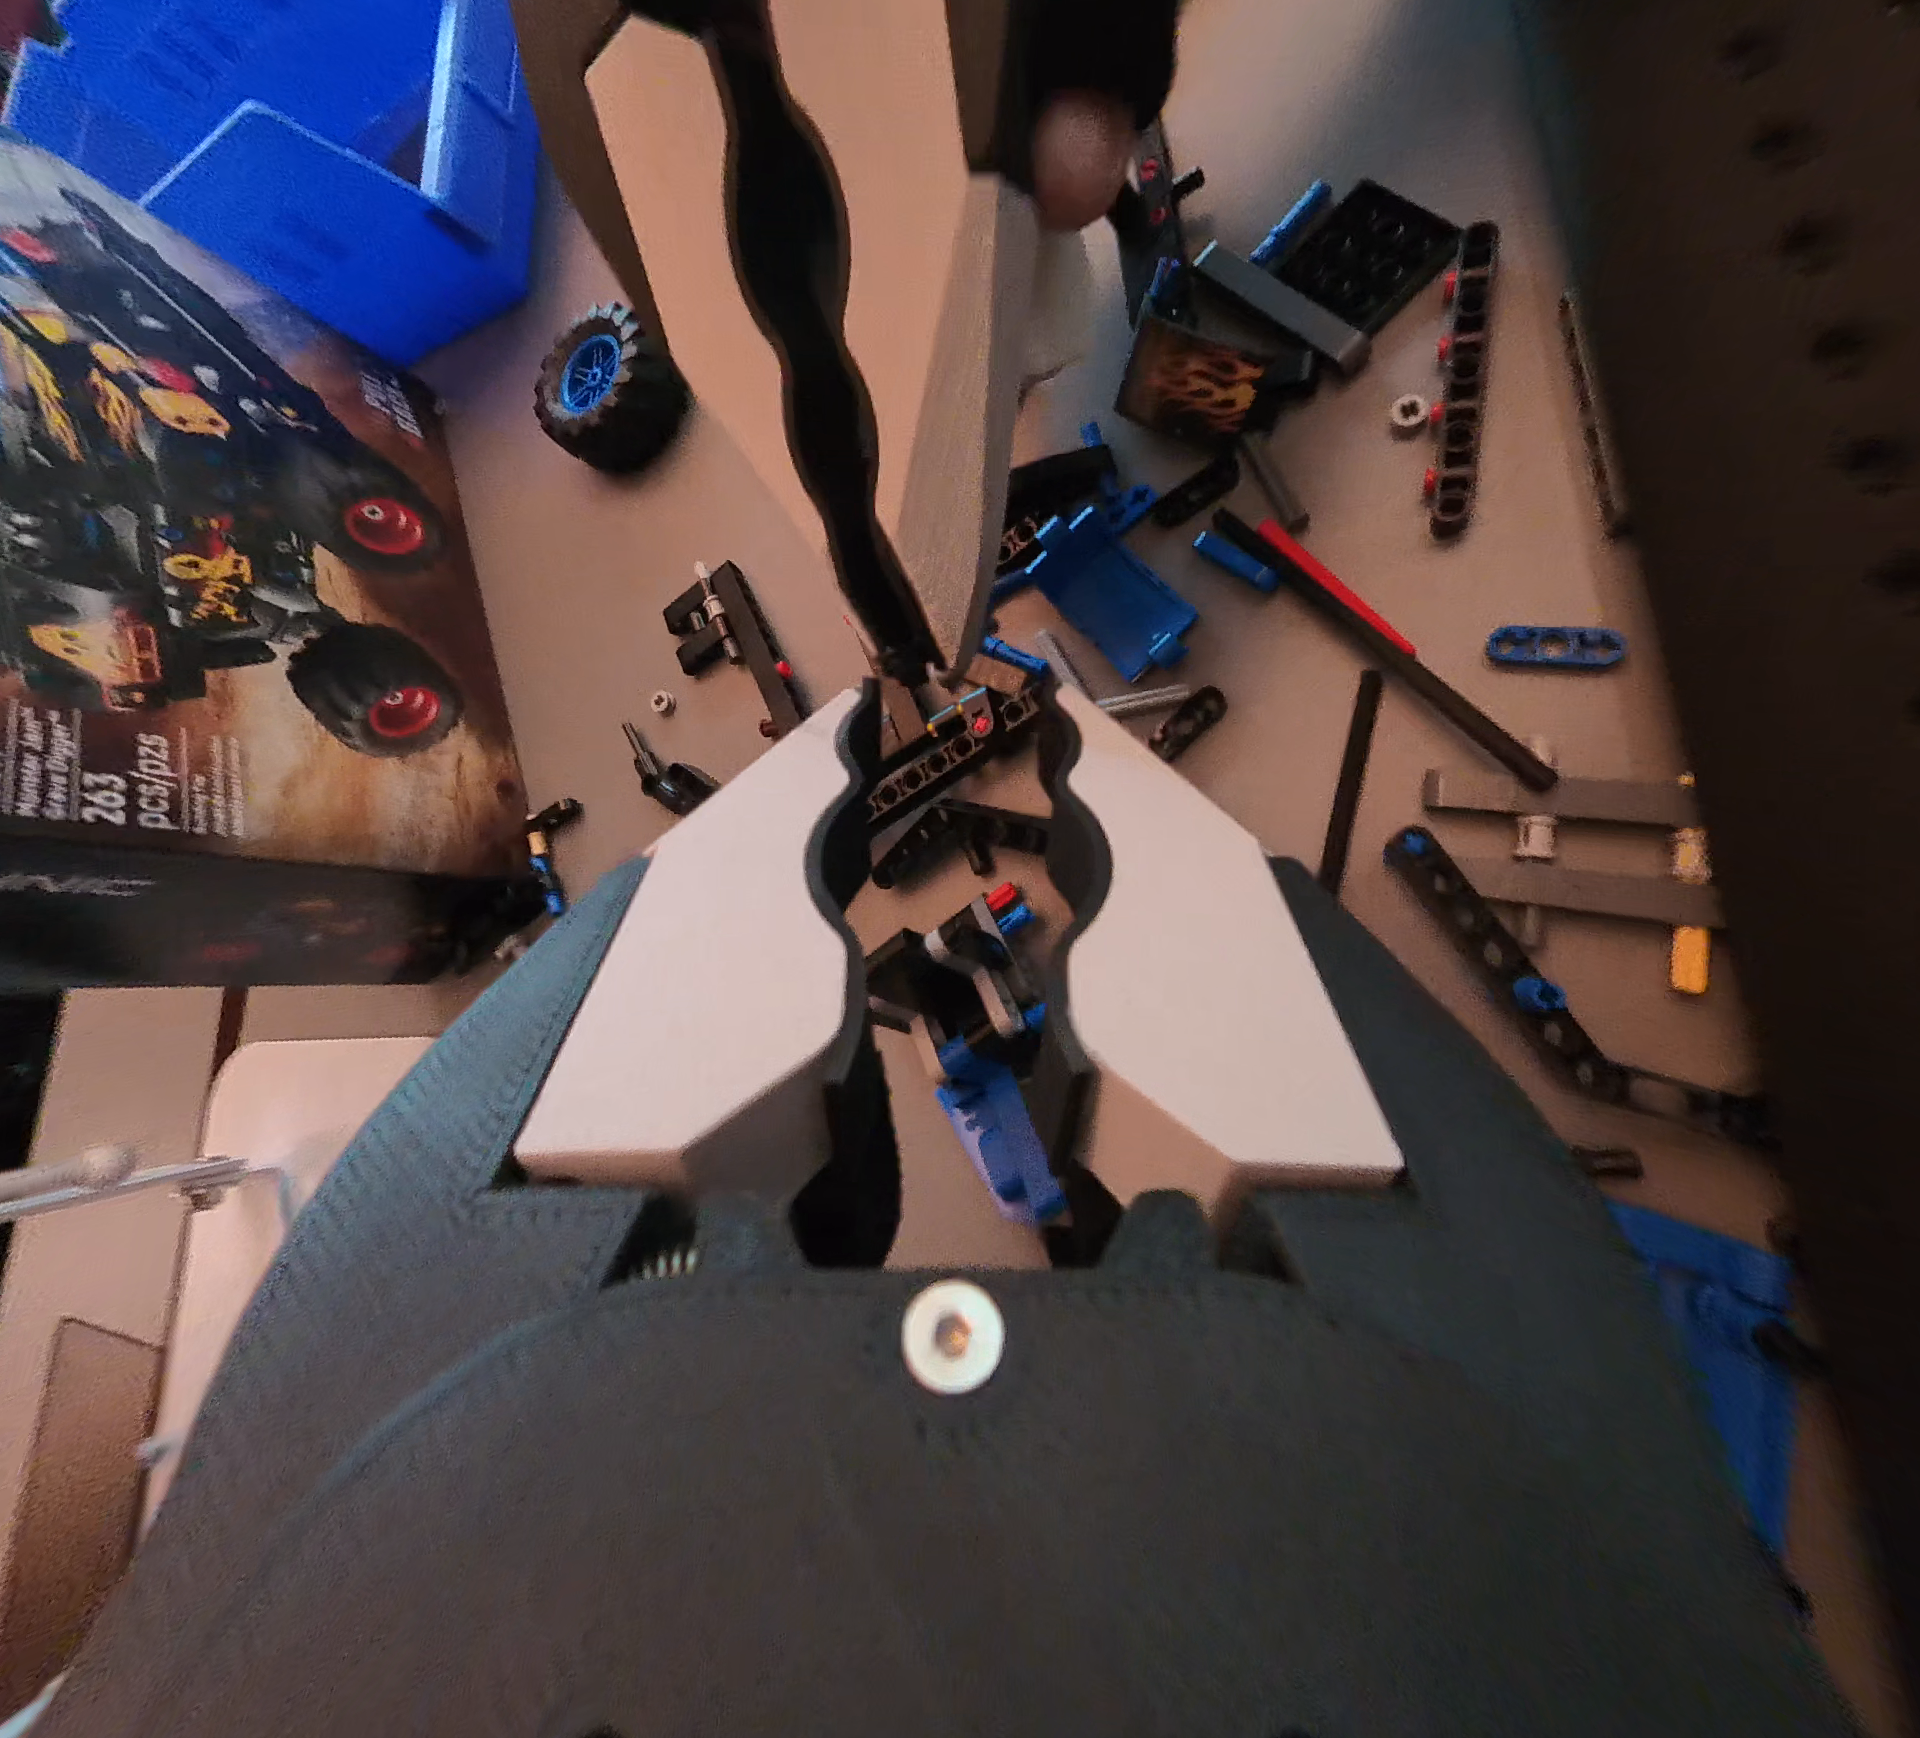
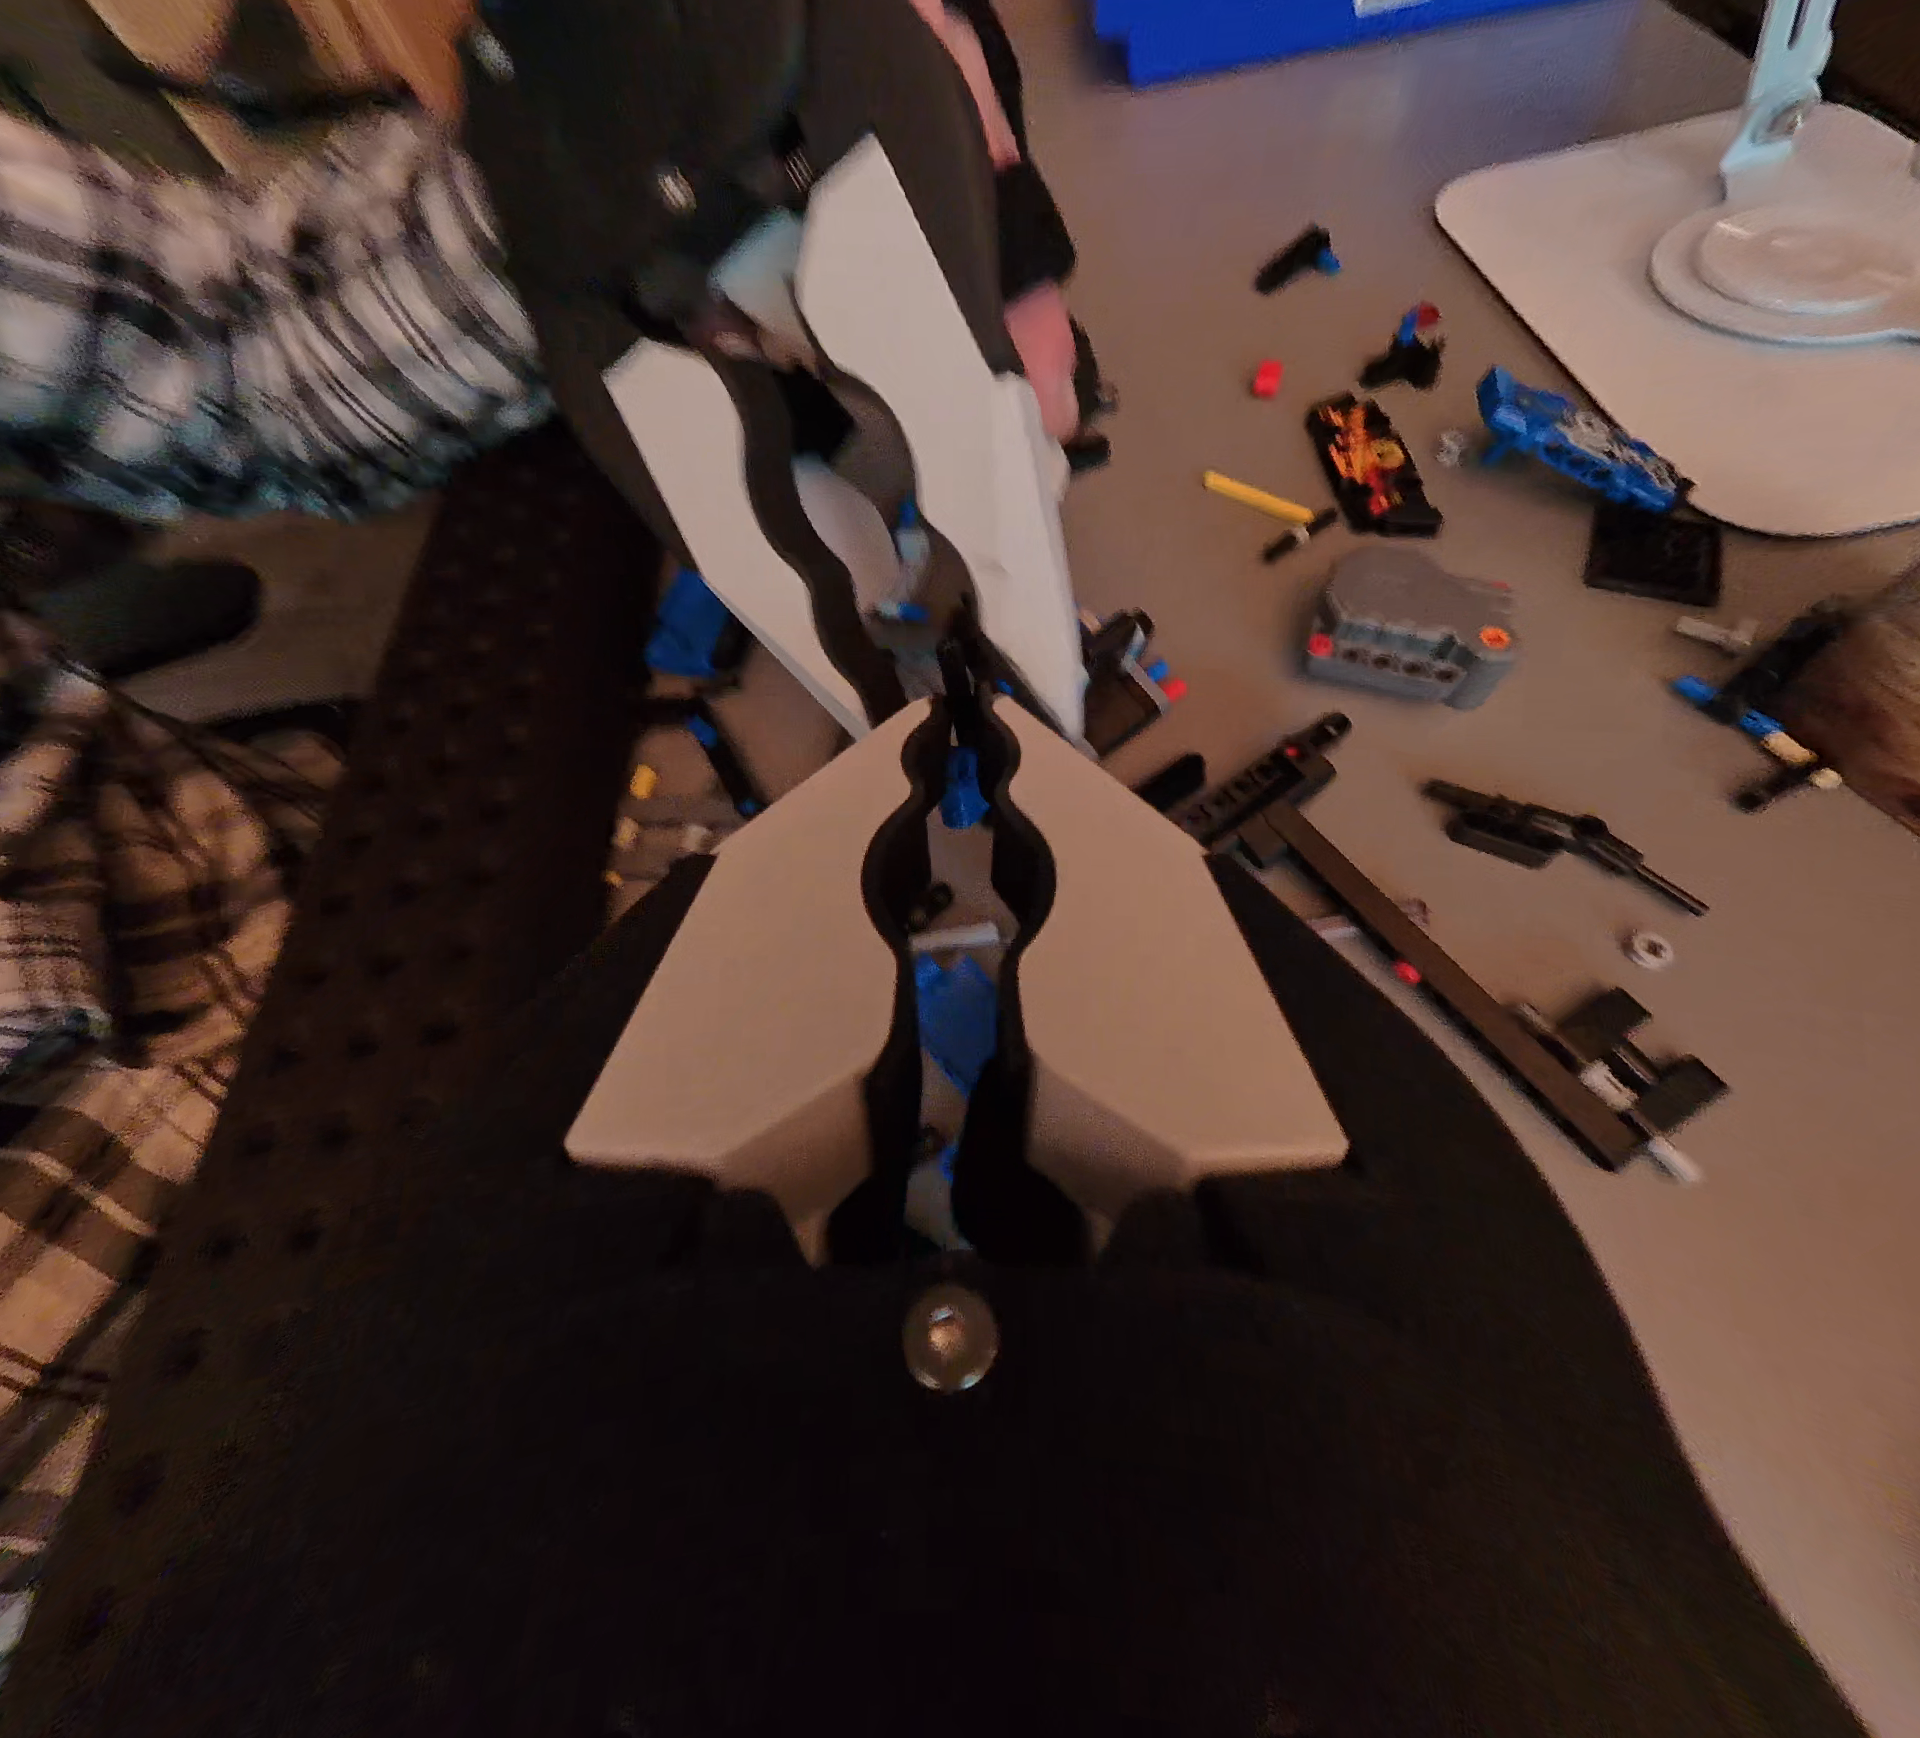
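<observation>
In the left wrist view my left gripper (image 1: 961,701) is closed around a black holed-beam toy assembly (image 1: 935,769) with blue and grey parts, held above the table. My right gripper (image 1: 920,660) comes down from above, its tips pinched together right at the top of that assembly. In the right wrist view my right gripper (image 2: 961,706) is shut on a thin black piece (image 2: 954,670) with a blue connector (image 2: 964,789) just behind the tips. The left gripper's white fingers (image 2: 935,400) reach in from above and meet it tip to tip, with grey and blue parts (image 2: 909,608) between them.
Loose black, blue, red and yellow toy parts lie all over the grey table (image 1: 1299,78). There is a blue-hubbed wheel (image 1: 608,384), a flame-printed panel (image 1: 1195,384), a toy box (image 1: 208,545) and a blue bin (image 1: 312,78). A grey motor block (image 2: 1403,639) and a white lamp base (image 2: 1714,338) sit to the right. The grippers are tip to tip, or close to it. The grey motor block (image 2: 1403,639) is about equally far from each gripper, around 12 cm.
</observation>
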